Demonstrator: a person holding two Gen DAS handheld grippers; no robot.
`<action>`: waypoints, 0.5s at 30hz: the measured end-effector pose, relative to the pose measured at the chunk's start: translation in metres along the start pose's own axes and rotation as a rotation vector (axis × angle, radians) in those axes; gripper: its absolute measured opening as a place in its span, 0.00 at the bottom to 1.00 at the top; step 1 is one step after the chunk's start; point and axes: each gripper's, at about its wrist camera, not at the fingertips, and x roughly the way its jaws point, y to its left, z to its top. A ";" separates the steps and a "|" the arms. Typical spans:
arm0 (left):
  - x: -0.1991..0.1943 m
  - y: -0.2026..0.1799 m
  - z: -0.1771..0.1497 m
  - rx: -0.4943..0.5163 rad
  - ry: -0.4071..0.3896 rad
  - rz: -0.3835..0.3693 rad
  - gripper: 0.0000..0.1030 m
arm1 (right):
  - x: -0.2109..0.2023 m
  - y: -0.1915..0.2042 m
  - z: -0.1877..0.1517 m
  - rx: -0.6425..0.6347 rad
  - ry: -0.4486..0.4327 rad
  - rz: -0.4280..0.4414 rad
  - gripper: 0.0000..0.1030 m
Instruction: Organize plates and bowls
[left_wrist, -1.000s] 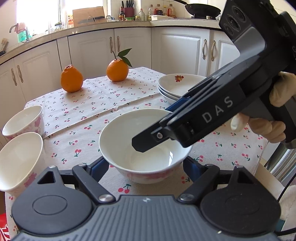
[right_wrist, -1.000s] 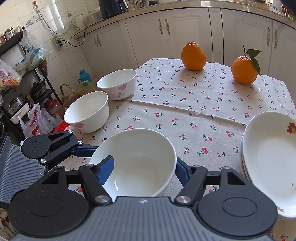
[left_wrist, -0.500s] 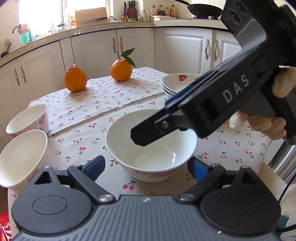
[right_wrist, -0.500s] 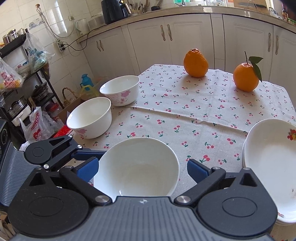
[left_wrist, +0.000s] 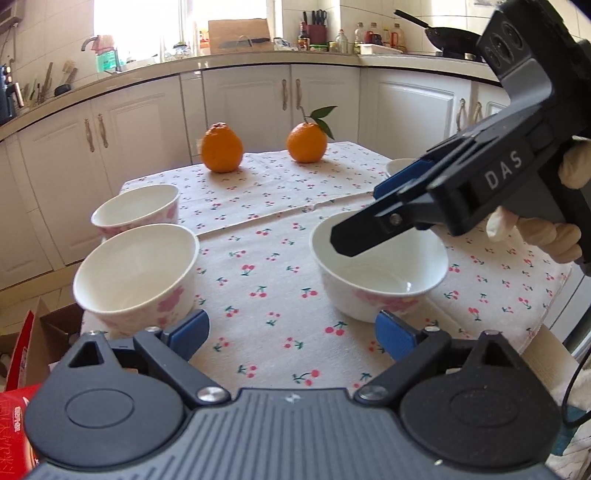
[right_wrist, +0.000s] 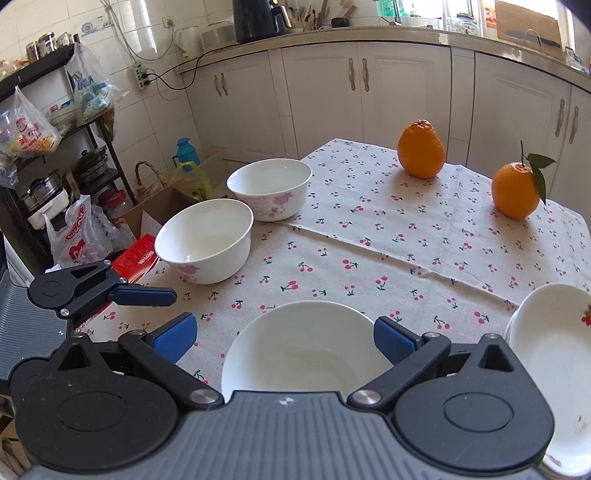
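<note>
At the left edge of the table (left_wrist: 546, 295), which is covered by a cherry-print cloth (left_wrist: 266, 236), two white bowls with pink flowers are seen: the near bowl (left_wrist: 138, 273) and, just behind it, the far bowl (left_wrist: 136, 210); whether they touch cannot be told. In the left wrist view the left gripper (left_wrist: 291, 334) is held low over the front of the cloth, its blue pads (left_wrist: 188, 328) spread wide with nothing between them, the near bowl lying just beyond the left pad. Two oranges are set at the back of the cloth, well apart from the bowls: a knobbed orange (left_wrist: 221, 147) and, to its right, a leafed orange (left_wrist: 307, 142). Right of centre a third bowl (left_wrist: 380, 275) stands upright on the cloth. The right gripper (left_wrist: 369, 218) is seen from the side above this bowl, gripped by a gloved hand (left_wrist: 546, 236). In the right wrist view the right gripper (right_wrist: 284, 336) is shown with its jaws released and wide, one pad to each side of the third bowl (right_wrist: 306, 350) and neither touching its rim. At the far right a stack of plates (right_wrist: 550, 354) with a red motif is set near the table's edge, just beside the third bowl. White cabinets (left_wrist: 325, 99) and a cluttered counter are seen behind.
</note>
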 end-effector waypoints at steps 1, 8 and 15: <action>-0.001 0.005 -0.001 -0.008 -0.002 0.019 0.94 | 0.002 0.003 0.003 -0.012 0.001 0.001 1.00; -0.005 0.038 -0.008 -0.050 -0.012 0.136 0.94 | 0.020 0.026 0.023 -0.105 0.020 -0.003 1.00; 0.001 0.061 -0.008 -0.052 -0.018 0.198 0.94 | 0.038 0.044 0.045 -0.170 0.028 0.017 1.00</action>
